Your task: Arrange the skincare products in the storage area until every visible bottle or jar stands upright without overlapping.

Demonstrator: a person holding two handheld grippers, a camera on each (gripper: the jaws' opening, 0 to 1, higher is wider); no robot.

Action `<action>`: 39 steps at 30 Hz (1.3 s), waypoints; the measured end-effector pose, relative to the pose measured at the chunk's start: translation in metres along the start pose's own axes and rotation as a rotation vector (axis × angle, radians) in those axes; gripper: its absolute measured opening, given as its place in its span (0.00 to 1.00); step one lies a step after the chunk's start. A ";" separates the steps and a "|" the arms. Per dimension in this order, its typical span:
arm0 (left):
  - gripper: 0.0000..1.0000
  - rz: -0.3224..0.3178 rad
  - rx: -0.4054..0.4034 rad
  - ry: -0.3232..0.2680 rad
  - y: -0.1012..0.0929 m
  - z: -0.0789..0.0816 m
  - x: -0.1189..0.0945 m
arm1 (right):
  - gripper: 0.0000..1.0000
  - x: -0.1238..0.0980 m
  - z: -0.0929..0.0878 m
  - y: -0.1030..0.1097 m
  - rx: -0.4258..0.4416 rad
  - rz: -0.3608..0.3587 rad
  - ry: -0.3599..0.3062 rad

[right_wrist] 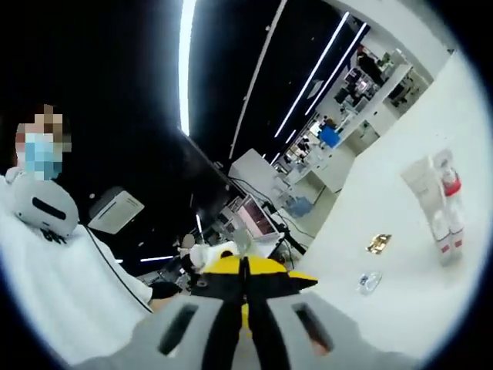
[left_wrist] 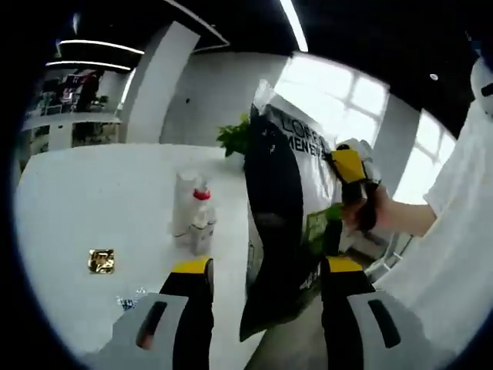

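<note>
A black and white pouch (left_wrist: 281, 208) printed with "MEN" hangs in the air above the white table (left_wrist: 92, 200). The right gripper (left_wrist: 350, 166) pinches its upper right edge, and in the right gripper view that gripper (right_wrist: 245, 281) has its yellow jaws pressed together on a thin edge. My left gripper (left_wrist: 268, 266) is open, one jaw on each side of the pouch's lower part. On the table a white tube (left_wrist: 183, 204) and a small red-capped bottle (left_wrist: 202, 220) stand upright, touching; I see the same pair (right_wrist: 441, 204) at the right.
A gold square packet (left_wrist: 101, 260) (right_wrist: 378, 243) and a small clear wrapper (left_wrist: 127, 302) (right_wrist: 368, 281) lie on the table. A green plant (left_wrist: 235, 137) stands behind the pouch. A person in white (left_wrist: 454, 231) stands at the right.
</note>
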State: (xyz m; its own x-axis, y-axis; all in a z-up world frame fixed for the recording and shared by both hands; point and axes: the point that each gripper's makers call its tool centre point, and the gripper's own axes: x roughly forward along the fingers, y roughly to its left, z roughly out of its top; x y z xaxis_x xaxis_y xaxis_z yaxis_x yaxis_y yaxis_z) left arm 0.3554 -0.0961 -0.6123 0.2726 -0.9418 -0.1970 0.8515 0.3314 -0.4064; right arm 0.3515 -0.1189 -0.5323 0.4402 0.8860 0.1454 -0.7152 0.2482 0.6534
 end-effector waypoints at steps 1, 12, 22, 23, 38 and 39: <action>0.36 -0.024 0.012 -0.009 -0.004 0.002 -0.001 | 0.01 0.000 0.001 -0.001 -0.006 -0.006 0.003; 0.01 -0.155 -0.113 -0.094 -0.031 0.017 -0.008 | 0.01 -0.014 0.029 -0.029 -0.015 -0.102 -0.094; 0.00 -0.236 -0.202 -0.212 -0.042 0.046 -0.010 | 0.16 -0.013 0.021 -0.024 0.040 -0.082 -0.155; 0.00 -0.238 -0.210 -0.227 -0.041 0.050 -0.011 | 0.20 -0.013 0.015 -0.026 0.046 -0.085 -0.146; 0.00 -0.222 -0.270 -0.300 -0.024 0.074 -0.021 | 0.01 -0.005 0.007 -0.013 0.238 0.031 -0.258; 0.00 -0.228 -0.274 -0.304 -0.024 0.076 -0.022 | 0.01 -0.004 0.008 -0.012 0.215 0.026 -0.268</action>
State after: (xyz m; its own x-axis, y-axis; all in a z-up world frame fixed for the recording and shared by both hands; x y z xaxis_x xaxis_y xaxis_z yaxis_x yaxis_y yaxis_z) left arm 0.3632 -0.0880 -0.5309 0.2458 -0.9528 0.1782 0.7665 0.0785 -0.6375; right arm 0.3625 -0.1286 -0.5352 0.5712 0.7492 0.3353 -0.6096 0.1136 0.7846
